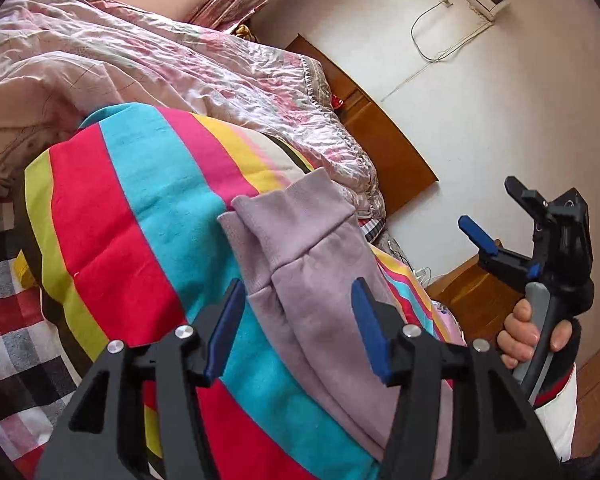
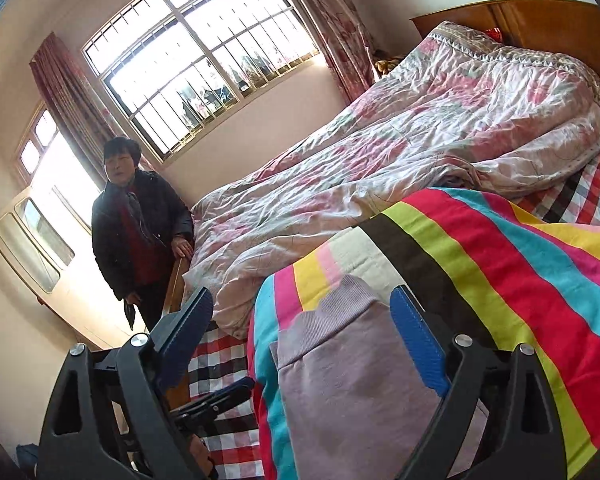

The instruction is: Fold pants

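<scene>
Lilac pants lengthwise on striped blanket, cuff toward quilt. Left gripper, right gripper gaping, empty.

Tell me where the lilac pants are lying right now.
The lilac pants lie on the striped blanket on the bed, ribbed cuff toward the pink floral quilt; both wrist views show them just ahead of the open fingers, not gripped.

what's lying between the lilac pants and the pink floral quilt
Only the striped blanket, which the pants rest on, reaching to the quilt; the right wrist view shows it.
</scene>
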A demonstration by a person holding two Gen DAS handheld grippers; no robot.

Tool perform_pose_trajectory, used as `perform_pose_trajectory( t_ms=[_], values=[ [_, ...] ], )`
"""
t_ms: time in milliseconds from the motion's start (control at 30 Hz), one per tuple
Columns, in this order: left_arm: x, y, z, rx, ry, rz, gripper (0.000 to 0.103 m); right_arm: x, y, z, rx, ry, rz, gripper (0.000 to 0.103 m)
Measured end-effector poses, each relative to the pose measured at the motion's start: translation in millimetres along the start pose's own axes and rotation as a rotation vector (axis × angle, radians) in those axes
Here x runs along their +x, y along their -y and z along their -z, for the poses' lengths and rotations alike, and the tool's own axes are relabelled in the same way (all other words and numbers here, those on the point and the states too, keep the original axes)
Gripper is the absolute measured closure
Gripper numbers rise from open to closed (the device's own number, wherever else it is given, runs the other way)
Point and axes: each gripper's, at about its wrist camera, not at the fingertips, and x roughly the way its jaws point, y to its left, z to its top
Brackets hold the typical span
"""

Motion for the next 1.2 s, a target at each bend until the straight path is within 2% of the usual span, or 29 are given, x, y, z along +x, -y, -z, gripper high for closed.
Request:
perform_pose_trajectory(
  t_ms=[67, 200, 267, 333, 367, 500, 667, 800, 867, 967, 1000, 1033, 1133, 1200],
  values=[
    [-11, -1, 7, -0.007, -0.007, 0.029, 0.04, -14, 6, 31, -0.022, -0.015, 0.053, 0.015],
    [-16, 10, 26, 0.026, -0.037, 0.037, 0.036, -42, 22, 92, 0.034, -0.034, 0.067, 0.015],
    [-15, 16, 34, 0.057, -0.051, 0.024, 0.032, -51, 23, 117, 0.039, -0.05, 0.1, 0.015],
    [-15, 21, 44, 0.08, -0.058, -0.008, 0.023, -58, 19, 138, 0.032, -0.064, 0.127, 0.015],
    [-15, 22, 49, 0.083, -0.066, -0.017, 0.022, -61, 16, 147, 0.029, -0.067, 0.127, 0.015],
    [-17, 22, 64, 0.074, -0.092, -0.041, 0.015, -68, 7, 175, 0.017, -0.075, 0.158, 0.015],
    [-29, 12, 68, 0.066, -0.066, -0.101, 0.012, -70, -18, 198, -0.106, -0.099, 0.23, 0.015],
    [-41, 6, 61, 0.055, -0.041, -0.114, 0.011, -66, -36, 213, -0.211, -0.122, 0.249, 0.024],
    [-42, 10, 52, 0.065, -0.043, -0.085, 0.012, -61, -41, 219, -0.248, -0.138, 0.266, 0.034],
    [-33, 22, 38, 0.099, -0.06, -0.037, 0.015, -55, -46, 222, -0.275, -0.142, 0.275, 0.043],
    [-28, 24, 32, 0.096, -0.063, -0.032, 0.018, -54, -46, 222, -0.283, -0.141, 0.283, 0.046],
    [-21, 24, 27, 0.086, -0.069, -0.028, 0.027, -54, -46, 221, -0.291, -0.141, 0.289, 0.049],
    [-1, 26, 16, 0.067, -0.1, -0.02, 0.045, -57, -45, 223, -0.313, -0.148, 0.297, 0.053],
    [12, 29, 11, 0.077, -0.111, -0.035, 0.051, -60, -43, 225, -0.317, -0.155, 0.302, 0.055]
  ],
)
